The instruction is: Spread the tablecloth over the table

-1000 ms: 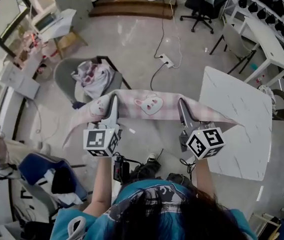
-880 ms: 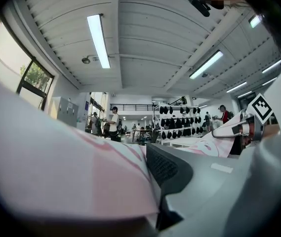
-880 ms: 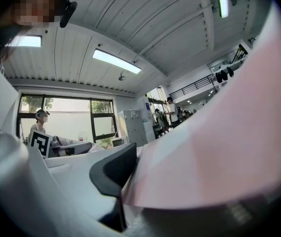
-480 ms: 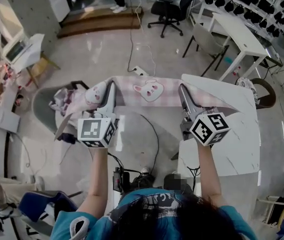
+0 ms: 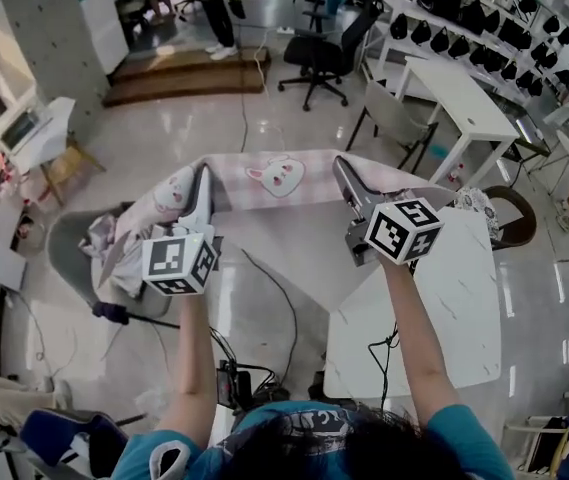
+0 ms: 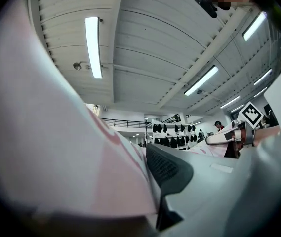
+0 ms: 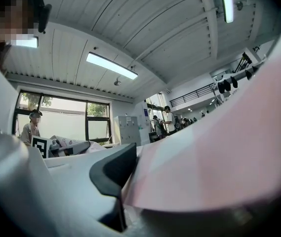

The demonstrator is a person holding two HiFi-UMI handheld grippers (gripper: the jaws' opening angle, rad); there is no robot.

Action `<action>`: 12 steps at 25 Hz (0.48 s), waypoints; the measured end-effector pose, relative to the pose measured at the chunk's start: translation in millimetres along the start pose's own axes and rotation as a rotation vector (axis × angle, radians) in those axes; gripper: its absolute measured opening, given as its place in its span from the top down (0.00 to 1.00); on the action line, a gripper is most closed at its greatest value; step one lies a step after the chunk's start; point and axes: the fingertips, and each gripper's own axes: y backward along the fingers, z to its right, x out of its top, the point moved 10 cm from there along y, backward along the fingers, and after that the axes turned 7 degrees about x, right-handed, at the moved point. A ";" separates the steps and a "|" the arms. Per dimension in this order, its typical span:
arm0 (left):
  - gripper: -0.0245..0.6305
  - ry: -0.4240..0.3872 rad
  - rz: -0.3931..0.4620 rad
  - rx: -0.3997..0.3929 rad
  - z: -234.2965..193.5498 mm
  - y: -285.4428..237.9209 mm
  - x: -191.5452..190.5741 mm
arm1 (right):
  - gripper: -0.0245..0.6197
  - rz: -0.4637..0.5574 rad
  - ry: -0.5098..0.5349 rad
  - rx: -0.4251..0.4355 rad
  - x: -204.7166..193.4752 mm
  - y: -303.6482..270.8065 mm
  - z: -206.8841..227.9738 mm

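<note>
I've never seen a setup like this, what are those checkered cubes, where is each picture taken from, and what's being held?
No robot: a person holds a two-jaw gripper in each hand; the marker cubes belong to them. The head view looks down from the person's head. The gripper views come from cameras riding on each gripper. The left gripper and right gripper each pinch the pink tablecloth, stretched between them in the air. The white table below shows nothing on it.

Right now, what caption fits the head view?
Left gripper and right gripper hold a pink tablecloth stretched near the table.
</note>
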 end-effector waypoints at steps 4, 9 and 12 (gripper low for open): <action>0.86 0.012 0.019 0.038 12.5 -24.8 -1.6 | 0.88 -0.002 -0.017 0.052 8.9 -17.1 40.7; 0.85 0.099 0.052 0.074 24.6 -47.3 -3.0 | 0.89 0.018 0.027 0.130 31.6 -40.3 82.1; 0.85 0.103 0.094 0.086 26.5 -53.8 -3.0 | 0.89 0.061 0.125 0.175 42.1 -48.1 89.6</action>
